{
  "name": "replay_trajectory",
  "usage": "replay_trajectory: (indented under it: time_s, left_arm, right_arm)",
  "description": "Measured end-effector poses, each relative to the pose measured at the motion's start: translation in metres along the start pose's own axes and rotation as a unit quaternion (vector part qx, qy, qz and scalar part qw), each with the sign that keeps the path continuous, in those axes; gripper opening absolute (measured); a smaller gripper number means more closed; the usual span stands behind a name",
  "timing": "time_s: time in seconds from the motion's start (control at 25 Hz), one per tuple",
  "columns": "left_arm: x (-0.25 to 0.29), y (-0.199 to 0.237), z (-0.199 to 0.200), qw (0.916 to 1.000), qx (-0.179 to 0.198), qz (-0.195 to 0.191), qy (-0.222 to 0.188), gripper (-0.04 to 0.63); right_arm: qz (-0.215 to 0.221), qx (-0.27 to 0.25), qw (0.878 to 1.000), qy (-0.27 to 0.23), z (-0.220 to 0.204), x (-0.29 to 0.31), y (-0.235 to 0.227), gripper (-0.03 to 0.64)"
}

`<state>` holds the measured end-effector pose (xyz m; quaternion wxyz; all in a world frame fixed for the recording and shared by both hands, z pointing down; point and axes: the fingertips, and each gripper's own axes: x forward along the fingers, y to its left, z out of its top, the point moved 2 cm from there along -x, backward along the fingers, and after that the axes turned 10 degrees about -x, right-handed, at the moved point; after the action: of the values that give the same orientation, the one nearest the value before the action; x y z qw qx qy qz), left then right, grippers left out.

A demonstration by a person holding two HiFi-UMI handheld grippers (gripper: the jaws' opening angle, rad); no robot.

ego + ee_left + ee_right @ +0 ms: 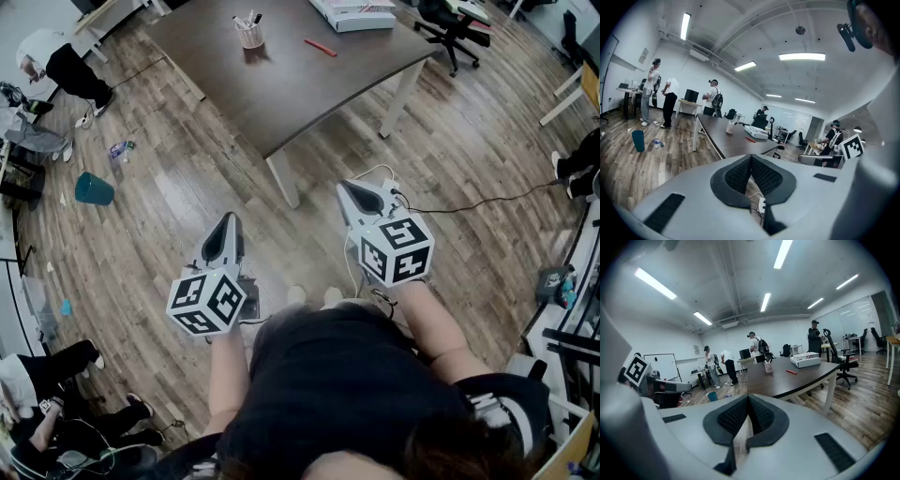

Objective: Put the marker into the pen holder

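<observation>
1. Left gripper (226, 225), lower left of centre in the head view, has its jaws together. Its own view shows the two dark ribbed pads (740, 174) meeting at the tip with nothing between them.
2. Right gripper (356, 193), just right of centre in the head view, also has its jaws pressed together and carries nothing.
3. Both are held over the wooden floor (178, 216), well short of the tabletop (281, 89). They point toward it and tilt slightly downward.
4. The marker (320, 47) is red and lies flat on the dark tabletop in the upper middle of the head view. It is well apart from both grippers.
5. The pen holder (249, 35) stands upright on the tabletop to the left of the marker, near it but not touching. Several pens already stand in it.
6. A white box (354, 13) rests on the tabletop at the top edge of the frame, up and to the right of the marker.
7. A teal bin (93, 189) stands on the floor at the left of the frame, and a black office chair (452, 26) sits beyond the tabletop's corner at the upper right.
8. A person (56, 66) bends over at the upper left of the frame.
</observation>
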<state>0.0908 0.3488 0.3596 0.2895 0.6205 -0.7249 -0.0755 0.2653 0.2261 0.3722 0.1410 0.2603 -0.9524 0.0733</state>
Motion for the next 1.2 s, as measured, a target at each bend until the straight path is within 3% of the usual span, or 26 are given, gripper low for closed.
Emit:
replay_trajectory:
  time_s: [0.36,0.64,0.96,1.2]
  left_arm:
    - [0.007,-0.004,-0.008,1.0,-0.003,0.004,0.007,0.028]
    - [0.05,-0.011,0.002,0.9987,0.019,-0.044,0.019,0.028]
    - [0.094,0.033,0.049,0.9969,0.026,-0.072,0.019,0.028]
    - [0.129,0.077,0.073,0.9943,0.014,-0.095,0.047,0.028]
  right_arm:
    - [0.011,0.003,1.0,0.006,-0.011,0.001,-0.004,0.017]
    - [0.02,-0.005,1.0,0.009,-0.002,0.029,-0.002,0.017]
    - [0.02,-0.003,0.999,0.039,0.014,0.106,0.01,0.017]
    - [0.031,-0.003,0.999,0.038,0.03,0.165,0.029,0.017]
